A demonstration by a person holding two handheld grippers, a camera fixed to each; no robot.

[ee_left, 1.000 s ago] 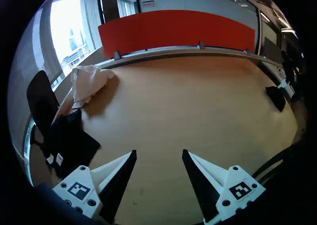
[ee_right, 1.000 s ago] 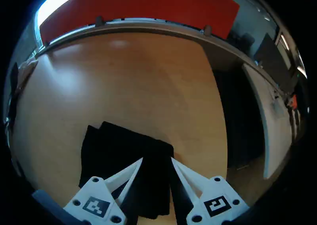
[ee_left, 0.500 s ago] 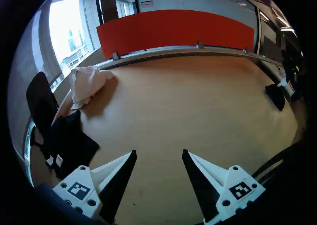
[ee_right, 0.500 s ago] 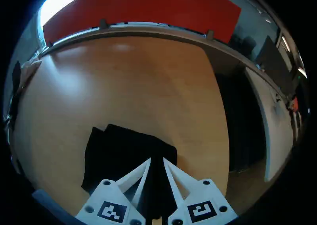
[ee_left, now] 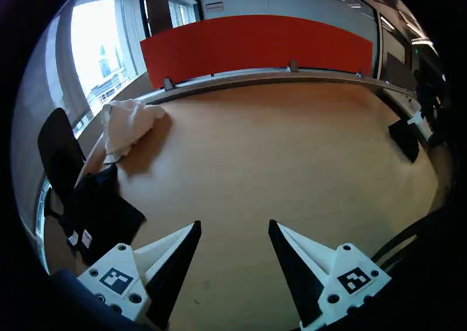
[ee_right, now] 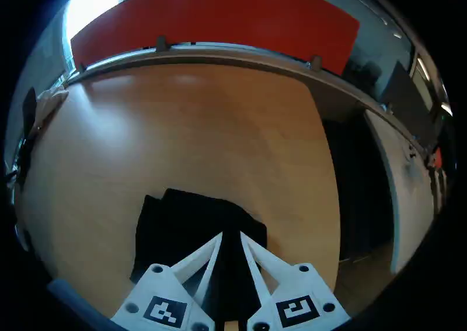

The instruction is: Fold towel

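In the right gripper view a black towel (ee_right: 187,226) lies folded on the wooden desk (ee_right: 192,132). My right gripper (ee_right: 231,237) is shut on its near edge, with the cloth bunched between the fingertips. The left gripper view has my left gripper (ee_left: 233,226) open and empty above the bare desk (ee_left: 274,156). Far to its right, at the desk edge, the same black towel (ee_left: 405,139) appears small beside the white body of the other gripper (ee_left: 421,121). A crumpled white towel (ee_left: 125,124) sits at the desk's far left corner, also visible as white towel (ee_right: 49,103).
A red divider panel (ee_left: 257,42) runs along the desk's far edge. A dark cloth with white tags (ee_left: 99,211) hangs at the left edge beside a black chair (ee_left: 58,150). Right of the desk is a dark gap, then a white table (ee_right: 408,191).
My right gripper closed from open to shut on the black towel's near edge, and the towel drew in slightly. The left gripper has barely moved.
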